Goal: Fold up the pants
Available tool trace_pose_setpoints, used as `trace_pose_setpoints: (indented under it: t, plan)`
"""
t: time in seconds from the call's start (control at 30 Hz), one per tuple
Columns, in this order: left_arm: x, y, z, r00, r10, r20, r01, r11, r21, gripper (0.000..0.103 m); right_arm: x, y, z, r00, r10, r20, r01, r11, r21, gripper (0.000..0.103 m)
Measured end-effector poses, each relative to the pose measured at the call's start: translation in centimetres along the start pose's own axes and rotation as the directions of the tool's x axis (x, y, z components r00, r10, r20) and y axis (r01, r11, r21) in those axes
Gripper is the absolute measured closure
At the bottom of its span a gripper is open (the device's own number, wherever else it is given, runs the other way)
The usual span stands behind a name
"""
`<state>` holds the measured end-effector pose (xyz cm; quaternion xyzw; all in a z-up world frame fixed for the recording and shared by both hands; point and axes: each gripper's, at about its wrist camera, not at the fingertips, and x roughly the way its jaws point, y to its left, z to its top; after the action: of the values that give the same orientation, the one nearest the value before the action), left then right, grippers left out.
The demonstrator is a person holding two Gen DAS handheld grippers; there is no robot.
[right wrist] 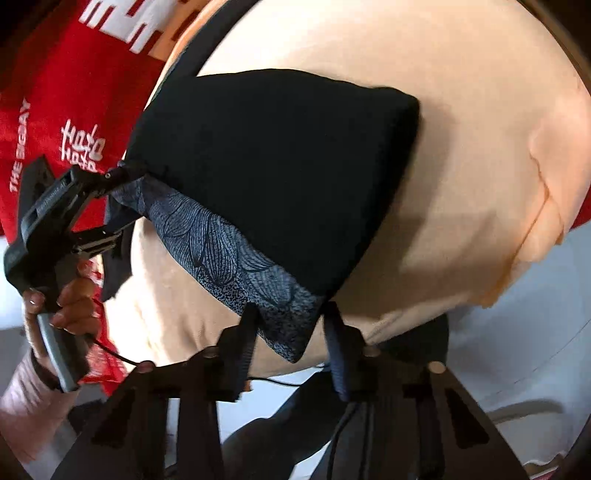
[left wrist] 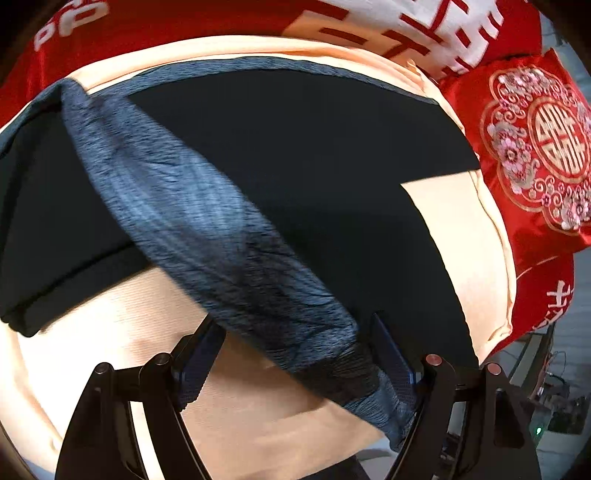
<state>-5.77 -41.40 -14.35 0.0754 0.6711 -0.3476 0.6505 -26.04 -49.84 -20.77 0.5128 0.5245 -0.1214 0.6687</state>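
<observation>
The black pants (left wrist: 303,162) with a blue-grey patterned waistband (left wrist: 207,229) lie on a peach cloth (left wrist: 110,332). In the left wrist view the waistband runs diagonally down between my left gripper's (left wrist: 291,354) spread fingers; it rests against the right finger (left wrist: 391,354). In the right wrist view the pants (right wrist: 273,173) are lifted and folded, their patterned band (right wrist: 236,254) hanging down. My right gripper (right wrist: 291,325) has the band's lower corner between its fingers, which stand apart. The left gripper (right wrist: 114,199) shows at the band's far end, with cloth at its tips.
Red bedding with white characters (left wrist: 424,29) lies beyond the peach cloth (right wrist: 461,206). A red embroidered cushion (left wrist: 543,147) sits at the right. A hand (right wrist: 70,295) holds the left gripper's handle. White floor (right wrist: 517,332) and cables lie below the edge.
</observation>
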Motion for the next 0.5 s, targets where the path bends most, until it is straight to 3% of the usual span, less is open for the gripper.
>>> trace_pose_setpoints:
  t: [0.07, 0.13, 0.23, 0.5]
  plan:
    - [0.3, -0.5, -0.2, 1.0, 0.002, -0.013, -0.002, 1.0, -0.004, 0.023, 0.0, -0.4, 0.0, 1.0, 0.017, -0.023, -0.017, 1.0, 0.02, 0.079]
    - [0.5, -0.8, -0.5, 1.0, 0.003, -0.018, -0.003, 1.0, -0.003, 0.055, -0.4, -0.5, 0.0, 0.997, 0.067, -0.041, -0.065, 0.997, 0.051, 0.1]
    - [0.7, -1.0, -0.7, 0.999, 0.001, -0.037, -0.001, 1.0, 0.012, 0.077, -1.6, 0.0, 0.4, 0.99, 0.134, -0.038, -0.132, 0.989, 0.065, 0.1]
    - [-1.6, -1.4, 0.6, 0.998, -0.066, 0.005, 0.066, 0.997, -0.035, 0.081, -6.7, 4.1, 5.4, 0.974, 0.227, 0.016, -0.226, 0.973, -0.045, 0.1]
